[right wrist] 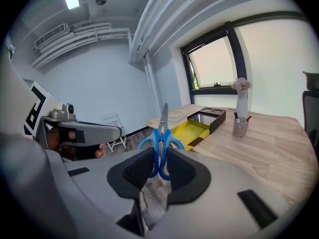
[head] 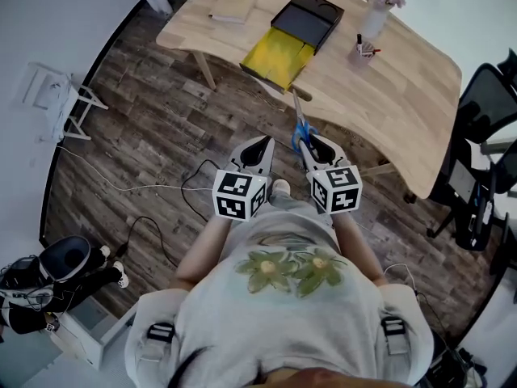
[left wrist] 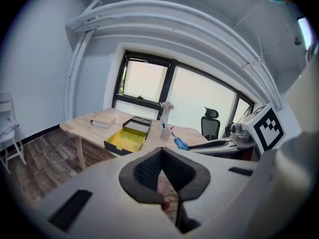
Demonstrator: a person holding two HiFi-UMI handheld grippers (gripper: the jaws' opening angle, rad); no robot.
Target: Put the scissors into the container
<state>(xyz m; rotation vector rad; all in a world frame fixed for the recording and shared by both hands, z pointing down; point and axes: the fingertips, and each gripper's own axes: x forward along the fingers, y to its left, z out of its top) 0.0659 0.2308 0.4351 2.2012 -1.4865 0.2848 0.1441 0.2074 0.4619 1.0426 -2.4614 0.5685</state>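
Note:
Blue-handled scissors (right wrist: 160,139) stand blades-up between the pads of my right gripper (right wrist: 160,154), which is shut on their handles. In the head view the scissors (head: 300,124) point toward the near edge of the wooden table (head: 404,111), with the right gripper (head: 311,147) still short of it. A yellow open box (head: 279,55) lies on the table ahead, a black tray (head: 308,17) against its far end. My left gripper (head: 257,152) hovers beside the right one over the floor, its fingertips together and nothing in it (left wrist: 160,156).
A mesh pen cup (head: 364,52) and a white vase with flowers (head: 377,10) stand on the table to the right of the box. A book (head: 234,5) lies at the far left. A black office chair (head: 485,128) stands right of the table. Cables run across the wooden floor (head: 153,188).

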